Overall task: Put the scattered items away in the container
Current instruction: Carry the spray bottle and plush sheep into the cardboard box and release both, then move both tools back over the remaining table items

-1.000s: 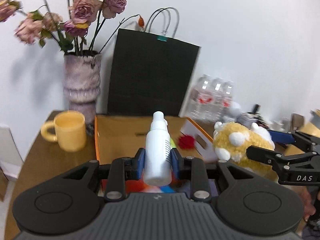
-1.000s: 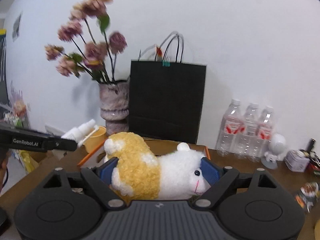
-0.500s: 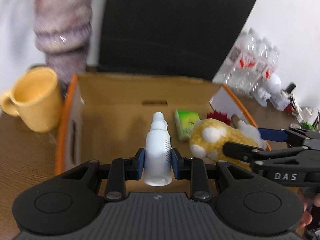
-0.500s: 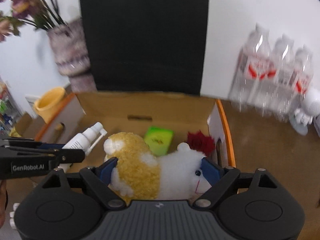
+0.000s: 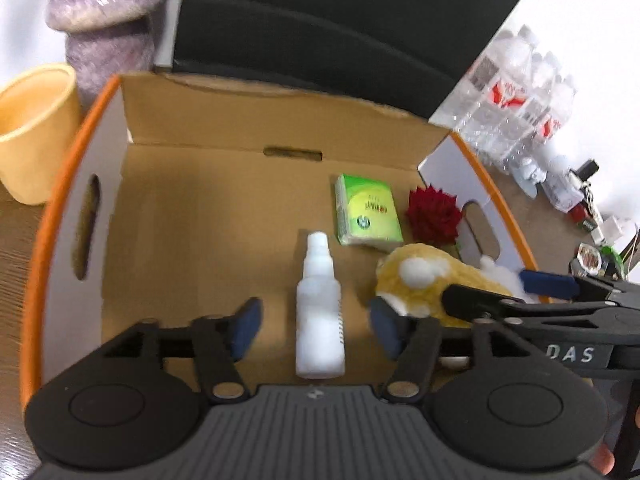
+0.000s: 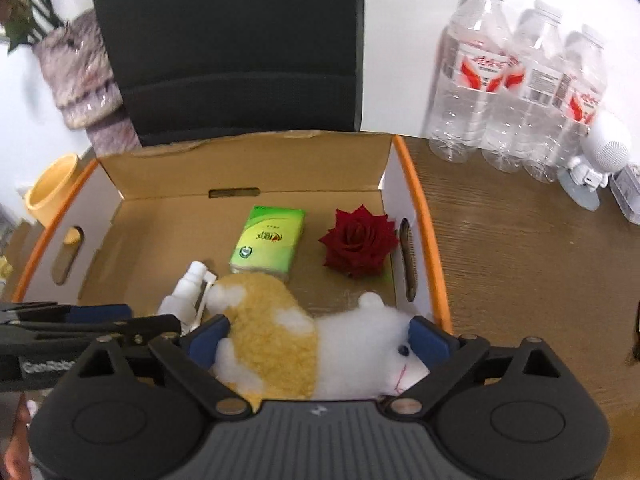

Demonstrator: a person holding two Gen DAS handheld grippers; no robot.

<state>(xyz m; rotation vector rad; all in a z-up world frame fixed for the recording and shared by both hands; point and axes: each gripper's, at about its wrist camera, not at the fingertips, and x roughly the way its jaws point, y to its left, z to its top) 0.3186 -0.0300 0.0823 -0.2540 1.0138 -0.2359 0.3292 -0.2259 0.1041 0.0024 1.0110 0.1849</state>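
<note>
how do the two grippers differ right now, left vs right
The left gripper is open, its blue pads clear of the white spray bottle between them; the right gripper is shut on the plush toy, pads pressed into its ends. Both are over the cardboard box.

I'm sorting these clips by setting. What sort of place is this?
Probably a home or small-office desk set up for recording. A wooden table against a white wall holds a cardboard box, a vase, a black paper bag and three water bottles.
</note>
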